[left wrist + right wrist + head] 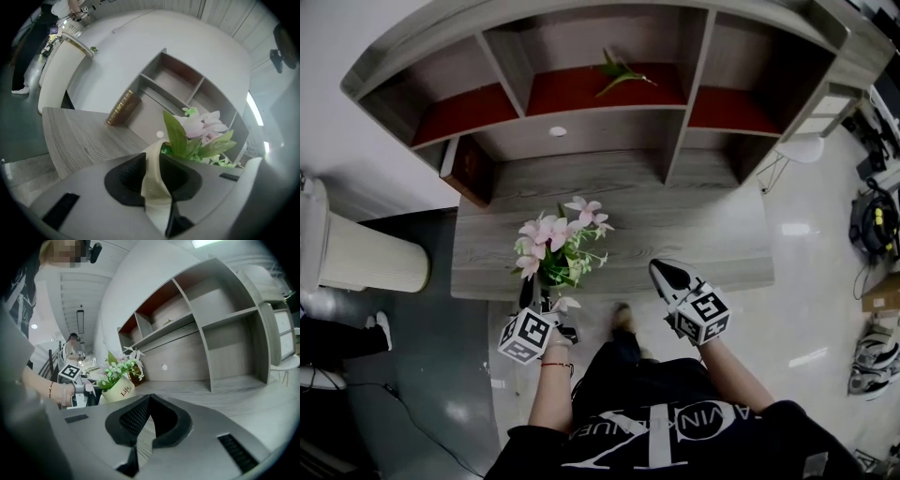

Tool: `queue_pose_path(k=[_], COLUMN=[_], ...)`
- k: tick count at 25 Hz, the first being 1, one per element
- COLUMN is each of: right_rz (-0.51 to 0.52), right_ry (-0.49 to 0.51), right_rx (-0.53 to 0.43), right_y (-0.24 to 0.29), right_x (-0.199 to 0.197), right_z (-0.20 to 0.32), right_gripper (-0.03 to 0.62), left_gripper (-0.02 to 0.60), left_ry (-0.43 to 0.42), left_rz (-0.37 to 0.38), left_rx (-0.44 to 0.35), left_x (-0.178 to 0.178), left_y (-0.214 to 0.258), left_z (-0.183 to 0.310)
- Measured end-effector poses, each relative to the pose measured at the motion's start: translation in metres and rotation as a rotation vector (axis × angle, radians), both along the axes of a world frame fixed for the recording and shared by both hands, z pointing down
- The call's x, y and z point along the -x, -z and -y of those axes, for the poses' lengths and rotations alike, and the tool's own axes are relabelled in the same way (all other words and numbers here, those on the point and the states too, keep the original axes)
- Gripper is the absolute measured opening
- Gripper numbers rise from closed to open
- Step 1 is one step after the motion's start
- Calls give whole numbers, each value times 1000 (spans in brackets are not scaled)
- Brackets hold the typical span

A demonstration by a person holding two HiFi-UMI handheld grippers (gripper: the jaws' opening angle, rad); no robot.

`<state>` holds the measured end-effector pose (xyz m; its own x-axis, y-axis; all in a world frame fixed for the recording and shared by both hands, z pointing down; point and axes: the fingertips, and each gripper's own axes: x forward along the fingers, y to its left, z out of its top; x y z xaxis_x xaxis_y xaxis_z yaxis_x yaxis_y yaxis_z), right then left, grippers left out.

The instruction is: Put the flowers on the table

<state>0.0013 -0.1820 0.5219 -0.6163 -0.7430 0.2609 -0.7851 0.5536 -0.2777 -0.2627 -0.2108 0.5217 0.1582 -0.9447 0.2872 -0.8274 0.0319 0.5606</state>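
At the far left of the head view stands a white ribbed cylinder (pixel 370 258), just beside the grey wood-grain table (pixel 703 225). A brown book (pixel 469 171) leans at the table's upper left corner. It sits under the shelf unit (pixel 694 56) with red boards, and a green sprig (pixel 619 73) lies in the unit's middle compartment near the top of the frame. Left of centre, the flowers (pixel 558 242) are over the table's near edge: pink blooms and green leaves in a cream pot (pixel 152 183) printed "Life". The pot is tilted, and whether its base touches the wood cannot be told. The left gripper (pixel 536 298) is clenched on the pot's rim, and its own view shows the cream wall pinched between its jaws. Right of centre, the right gripper (pixel 664 272) hovers at the same near edge, jaws pressed together with nothing in them. A white stool (pixel 802 148) stands at the upper right.
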Motion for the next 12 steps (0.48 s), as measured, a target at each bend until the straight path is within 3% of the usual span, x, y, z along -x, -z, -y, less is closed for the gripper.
queue_pose_path(k=[8, 12], right_rz=[-24, -20], right_ry=[-24, -56], right_rx=[-14, -8], right_y=[6, 5], right_x=[11, 7], right_z=[3, 30], right_gripper=[11, 11], left_gripper=[89, 89], left_ry=[-65, -112], left_rz=[9, 13], left_rx=[27, 43], left_x=[0, -13], left_y=[-5, -14], left_z=[14, 47])
